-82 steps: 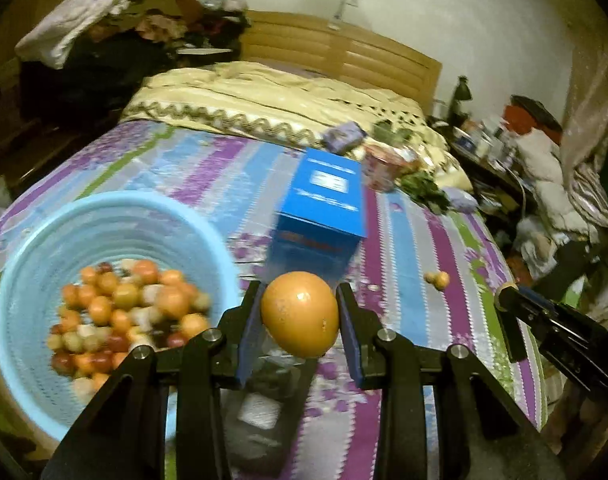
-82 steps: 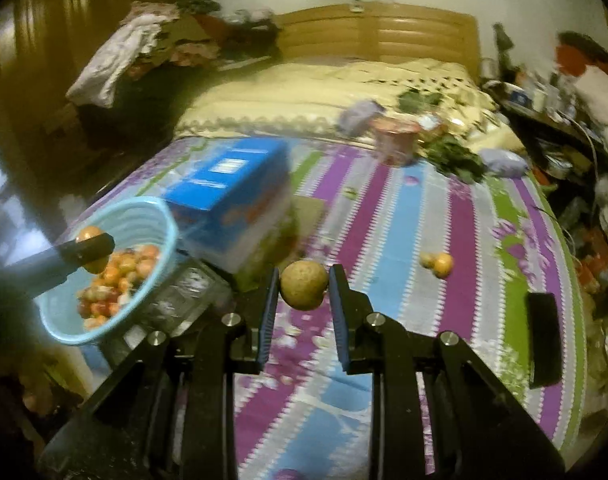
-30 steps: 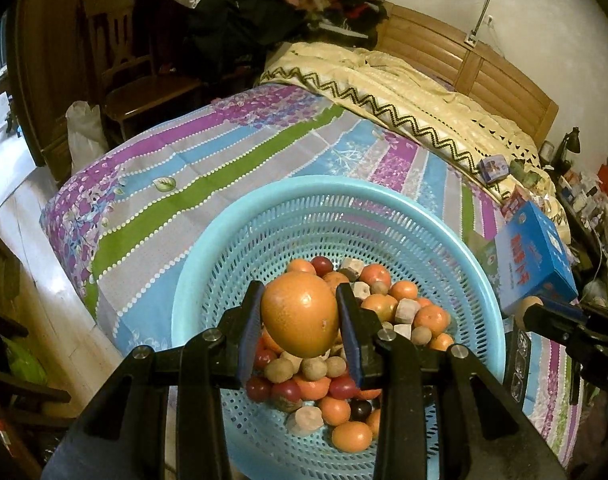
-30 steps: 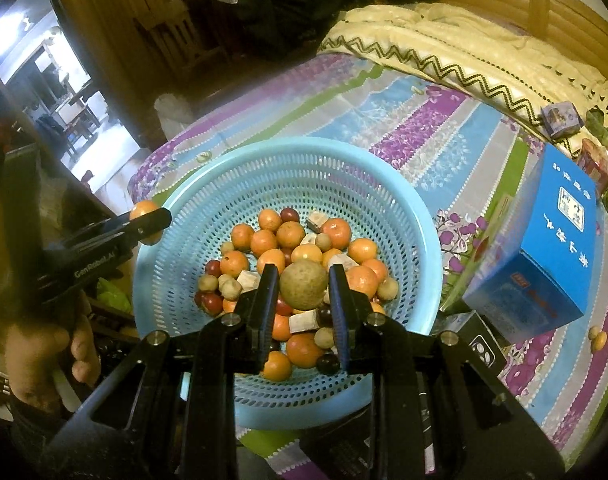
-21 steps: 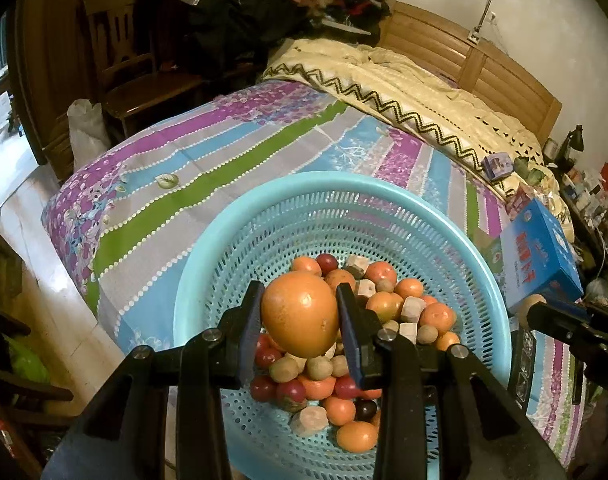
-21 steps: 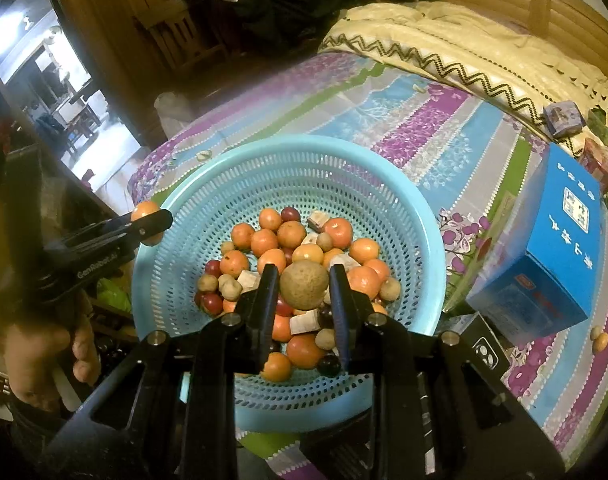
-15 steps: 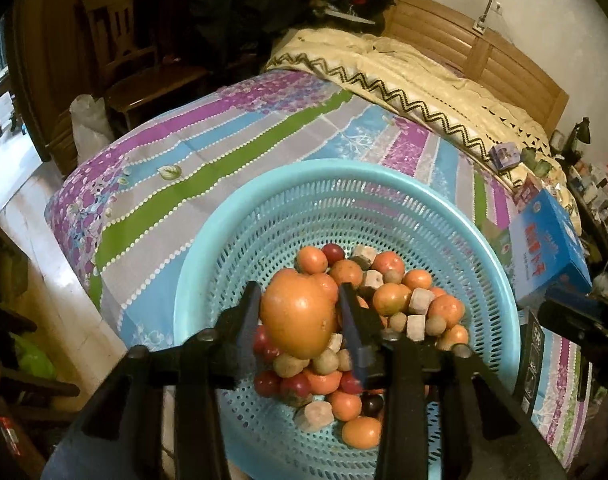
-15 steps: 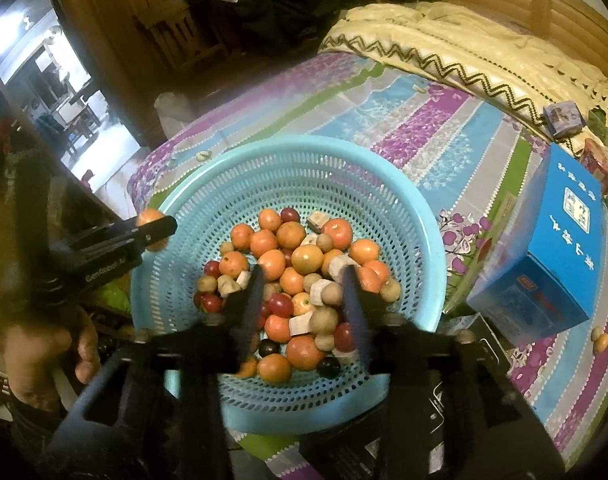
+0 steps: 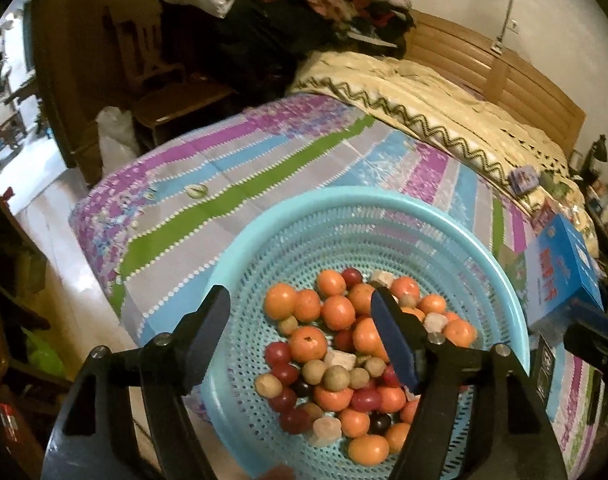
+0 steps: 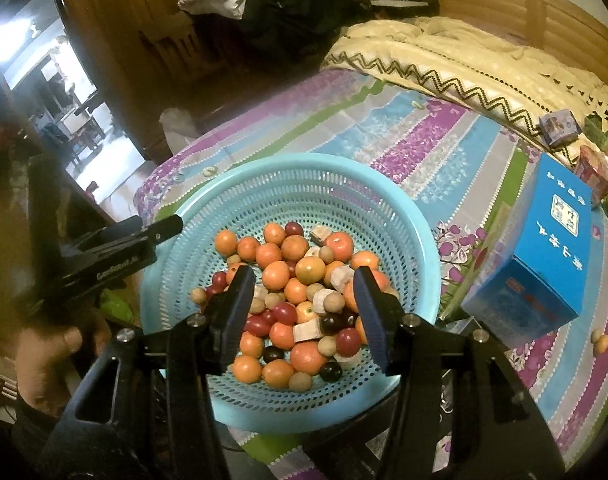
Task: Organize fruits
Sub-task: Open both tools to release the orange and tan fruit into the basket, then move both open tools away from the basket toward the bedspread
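Observation:
A light blue perforated basket (image 9: 383,208) (image 10: 304,168) sits on the striped bedspread and holds a heap of small fruits (image 9: 335,344) (image 10: 296,292): orange, red, dark and brownish ones, with pale chunks among them. My left gripper (image 9: 304,328) hovers over the basket's near left side, jaws wide open and empty. My right gripper (image 10: 302,304) hovers over the basket's near part, also wide open and empty. The left gripper also shows in the right wrist view (image 10: 160,232) at the basket's left rim.
A blue carton (image 10: 543,256) (image 9: 563,276) stands right of the basket. Two small loose fruits (image 10: 599,340) lie on the bedspread beyond it. A cream quilt (image 10: 463,64) and small boxes lie toward the headboard. The bed's edge (image 9: 104,264) and floor are at left.
Both grippers have opened over the basket. The orange fruit left the left gripper and the brownish fruit left the right gripper; both now lie among the heap.

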Demonstrator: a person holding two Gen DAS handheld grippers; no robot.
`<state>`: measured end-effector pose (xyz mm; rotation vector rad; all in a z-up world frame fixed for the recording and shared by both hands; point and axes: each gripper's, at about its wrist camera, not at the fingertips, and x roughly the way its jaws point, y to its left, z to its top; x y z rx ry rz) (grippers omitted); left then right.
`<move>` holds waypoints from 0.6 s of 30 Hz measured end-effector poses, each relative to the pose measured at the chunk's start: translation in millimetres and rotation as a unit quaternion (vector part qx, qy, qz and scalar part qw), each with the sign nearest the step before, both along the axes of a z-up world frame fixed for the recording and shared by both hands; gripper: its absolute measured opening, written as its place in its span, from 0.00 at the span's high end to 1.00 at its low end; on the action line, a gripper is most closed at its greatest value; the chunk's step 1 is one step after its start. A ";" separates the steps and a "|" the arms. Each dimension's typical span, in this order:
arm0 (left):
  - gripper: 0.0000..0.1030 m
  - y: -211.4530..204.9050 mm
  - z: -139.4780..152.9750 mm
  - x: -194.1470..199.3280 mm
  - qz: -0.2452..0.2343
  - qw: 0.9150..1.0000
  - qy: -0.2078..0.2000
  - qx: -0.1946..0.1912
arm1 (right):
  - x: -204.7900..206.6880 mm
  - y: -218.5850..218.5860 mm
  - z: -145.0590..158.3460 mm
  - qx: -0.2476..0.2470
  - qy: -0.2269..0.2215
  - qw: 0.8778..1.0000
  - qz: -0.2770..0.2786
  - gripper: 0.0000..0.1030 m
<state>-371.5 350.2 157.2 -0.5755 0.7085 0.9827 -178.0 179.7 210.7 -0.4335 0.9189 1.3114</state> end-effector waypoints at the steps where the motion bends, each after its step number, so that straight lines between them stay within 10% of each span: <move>1: 0.19 -1.4 1.5 0.2 0.005 1.000 0.004 0.006 | -0.4 -2.6 0.6 0.002 0.001 1.000 0.001 0.49; 18: 0.00 -84.2 65.9 24.5 -0.007 0.986 -0.019 0.166 | 5.8 -85.3 22.9 0.045 -0.023 0.998 -0.038 0.47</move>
